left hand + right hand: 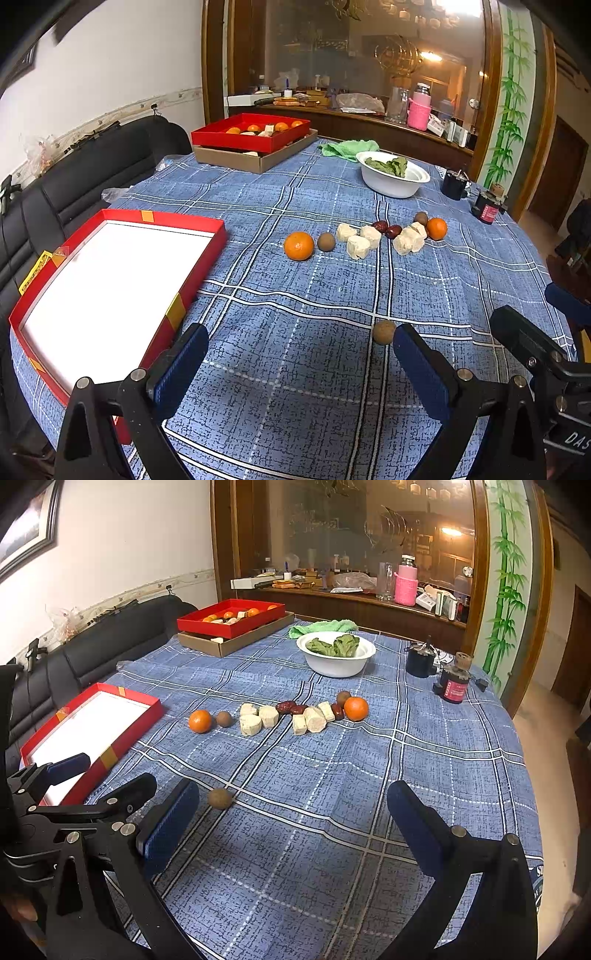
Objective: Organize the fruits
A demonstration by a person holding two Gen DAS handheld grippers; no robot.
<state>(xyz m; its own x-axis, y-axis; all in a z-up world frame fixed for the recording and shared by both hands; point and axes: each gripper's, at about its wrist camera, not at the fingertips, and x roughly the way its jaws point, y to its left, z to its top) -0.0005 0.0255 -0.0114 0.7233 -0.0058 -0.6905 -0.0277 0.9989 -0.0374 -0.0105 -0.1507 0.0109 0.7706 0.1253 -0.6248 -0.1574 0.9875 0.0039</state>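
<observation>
On the blue plaid tablecloth lies a row of items: an orange (298,245) (200,721), a brown round fruit (326,242) (224,719), pale cut chunks (358,240) (258,718), red dates (387,228) (291,707), and a second orange (436,229) (356,709). A lone brown fruit (383,332) (220,798) lies nearer, just beside a finger of each gripper. An empty red box with a white floor (110,288) (92,727) sits at the left. My left gripper (299,365) is open and empty. My right gripper (291,830) is open and empty.
A red tray with oranges on a cardboard box (255,142) (232,626) stands at the far left. A white bowl of greens (393,173) (336,653), a green cloth (347,147) and two dark jars (487,206) (456,681) stand at the back right. A black sofa (92,166) borders the table's left.
</observation>
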